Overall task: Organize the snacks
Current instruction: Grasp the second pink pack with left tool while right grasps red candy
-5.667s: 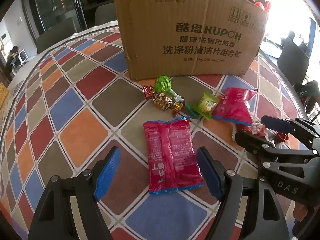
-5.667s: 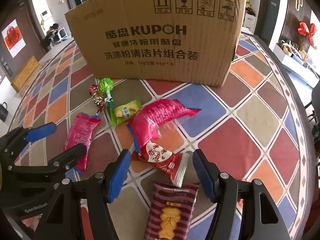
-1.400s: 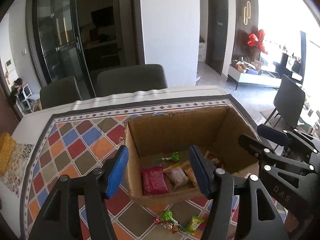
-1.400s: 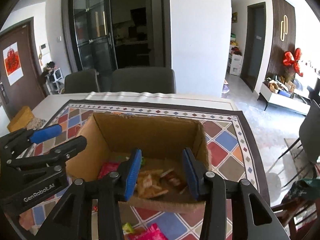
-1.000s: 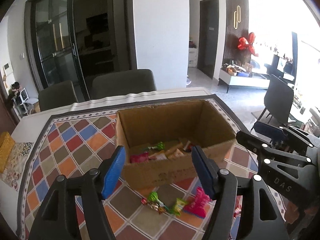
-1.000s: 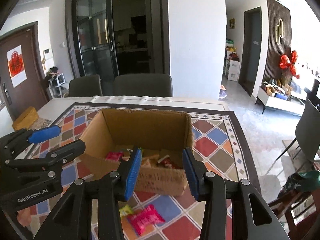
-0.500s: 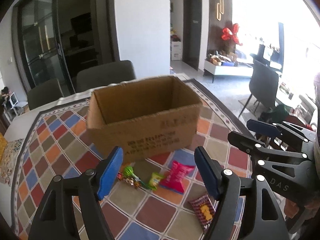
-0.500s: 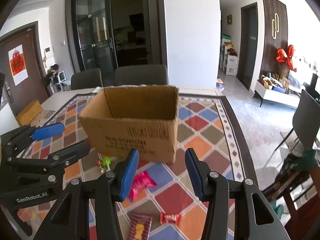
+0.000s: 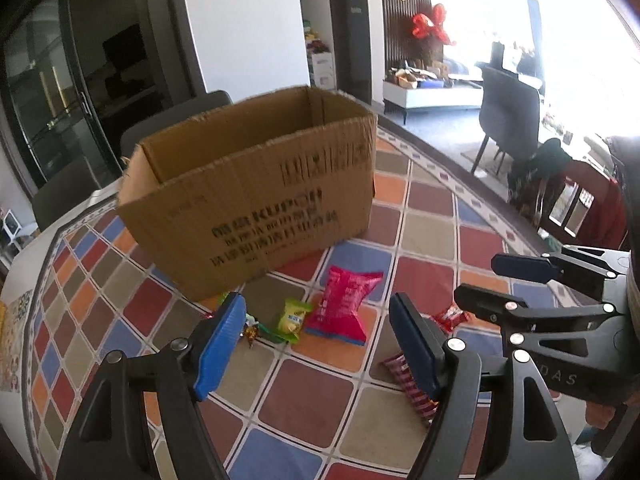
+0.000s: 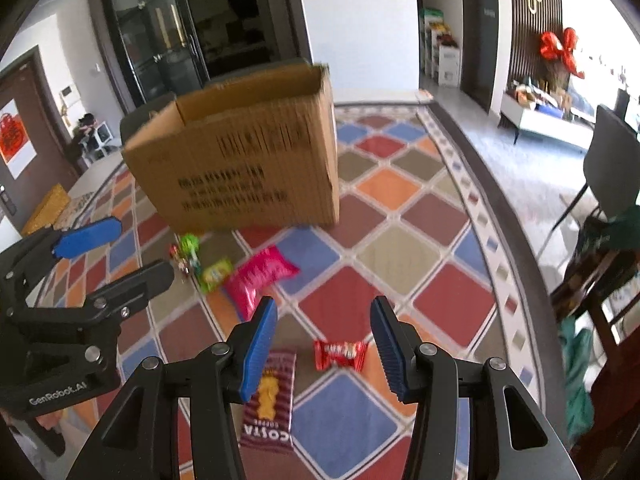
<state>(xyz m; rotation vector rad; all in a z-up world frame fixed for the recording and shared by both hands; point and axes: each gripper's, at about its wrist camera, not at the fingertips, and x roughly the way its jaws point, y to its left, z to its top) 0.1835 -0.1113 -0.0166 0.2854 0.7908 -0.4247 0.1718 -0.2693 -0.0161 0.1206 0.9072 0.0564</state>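
The surface (image 9: 420, 236) is a big table with a cloth of colored diamonds in red, blue, orange and brown. On it stands a big brown cardboard box (image 9: 256, 196), open at the top, with dark print on its front wall (the print is too blurry to read well). What is inside the box cannot be seen from here.

All the snacks lie on the surface in front of the box. The biggest is a pink snack bag (image 9: 340, 304), puffy, lying near the front of the box. Further from the box lies a striped cookie pack (image 10: 270, 400), dark red and white with a yellow shape on it. It sits flat, partly hidden behind the tips of both tools. Just beside the pink bag, still close to the box, is a small yellow-green packet (image 9: 294, 318). A small red candy wrapper (image 10: 340, 354) lies beside the striped pack, far from the box. Closest to the box front are a green lollipop (image 10: 190, 246) and some tiny shiny candies (image 10: 178, 258), all bunched together.

The left gripper (image 9: 318, 344) is held up in the air over the snacks, on the near side from the box. Its jaws are wide apart and hold nothing. The right gripper (image 10: 324, 350) is also up in the air, above the red candy wrapper. Its jaws are spread apart too, with nothing between them.
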